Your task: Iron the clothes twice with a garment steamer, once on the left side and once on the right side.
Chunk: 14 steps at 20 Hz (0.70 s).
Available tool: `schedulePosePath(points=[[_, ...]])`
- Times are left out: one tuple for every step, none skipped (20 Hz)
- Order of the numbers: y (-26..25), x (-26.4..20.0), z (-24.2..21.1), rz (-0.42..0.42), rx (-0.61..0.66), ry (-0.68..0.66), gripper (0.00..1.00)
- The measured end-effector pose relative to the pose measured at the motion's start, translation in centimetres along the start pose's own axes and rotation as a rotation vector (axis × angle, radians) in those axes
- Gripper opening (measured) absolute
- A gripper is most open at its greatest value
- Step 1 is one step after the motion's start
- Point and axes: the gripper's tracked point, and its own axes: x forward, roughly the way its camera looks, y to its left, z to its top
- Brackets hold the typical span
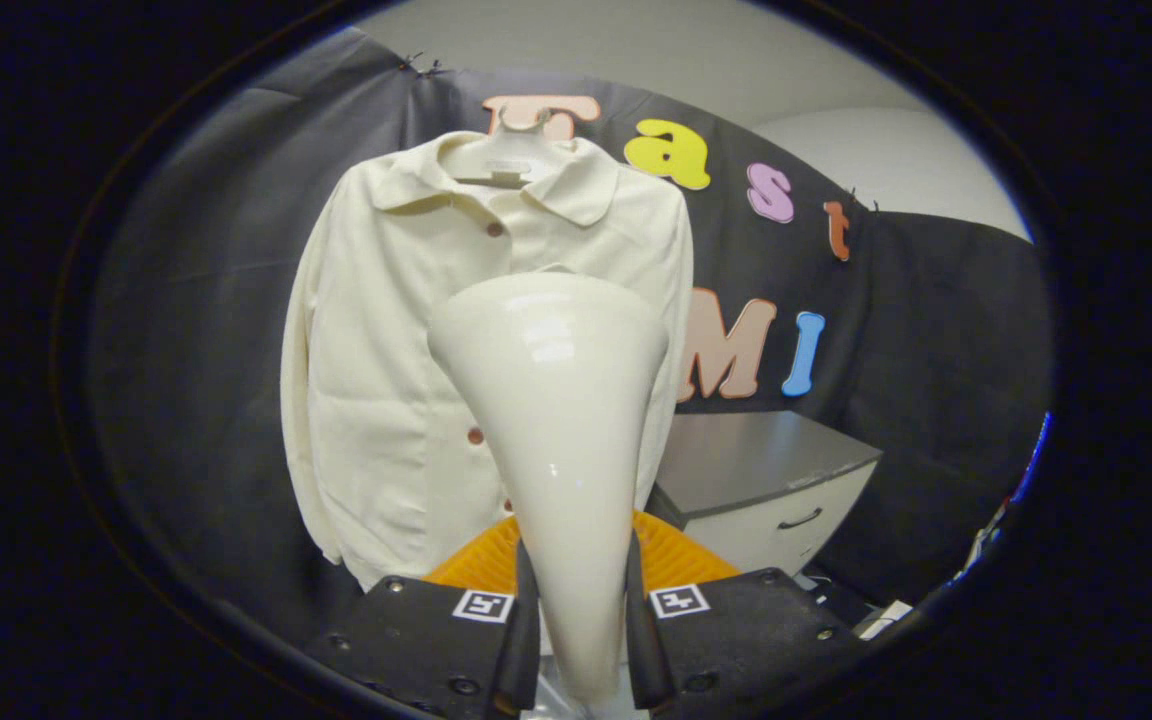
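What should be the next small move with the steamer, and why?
Probably ease the steamer head forward toward one side of the shirt. The tool is shut on the steamer's neck, and the head's wide end points at the shirt hanging on its hanger just beyond. Whether the head touches the cloth yet cannot be told.

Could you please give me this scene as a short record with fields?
gripper: shut on the garment steamer
garment steamer: held upright between the fingers, wide head up, in front of the shirt
shirt: cream, buttoned, on a hanger against the booth wall
cabinet: beside the shirt, drawer closed
contact: cannot tell whether the steamer touches the shirt
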Motion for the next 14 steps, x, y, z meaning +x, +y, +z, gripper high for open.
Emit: schedulePosePath(points=[[-0.6,0.5,1.0,-0.004,0.002,-0.006,0.35],[-1.1,1.1,2.0,-0.002,0.001,-0.016,0.35],[-1.7,1.7,2.8,-0.002,0.004,-0.018,0.35],[-2.0,2.3,3.6,0.001,0.008,-0.021,0.35],[-2.3,3.1,4.3,0.007,0.01,-0.02,0.35],[-2.6,3.7,5.0,0.008,0.013,-0.027,0.35],[-2.9,4.3,5.6,0.015,0.013,-0.028,0.35],[-3.2,4.9,6.2,0.016,0.011,-0.036,0.35],[-3.6,5.5,6.6,0.01,0.008,-0.039,0.35],[-3.9,6.1,7.0,0.004,0.004,-0.047,0.35],[-4.2,6.9,7.1,-0.003,0.0,-0.047,0.35],[-4.2,7.7,6.9,-0.008,-0.005,-0.042,0.35],[-4.0,8.5,6.4,-0.005,-0.01,-0.032,0.35],[-3.6,9.3,5.8,0.002,-0.019,-0.013,0.35]])
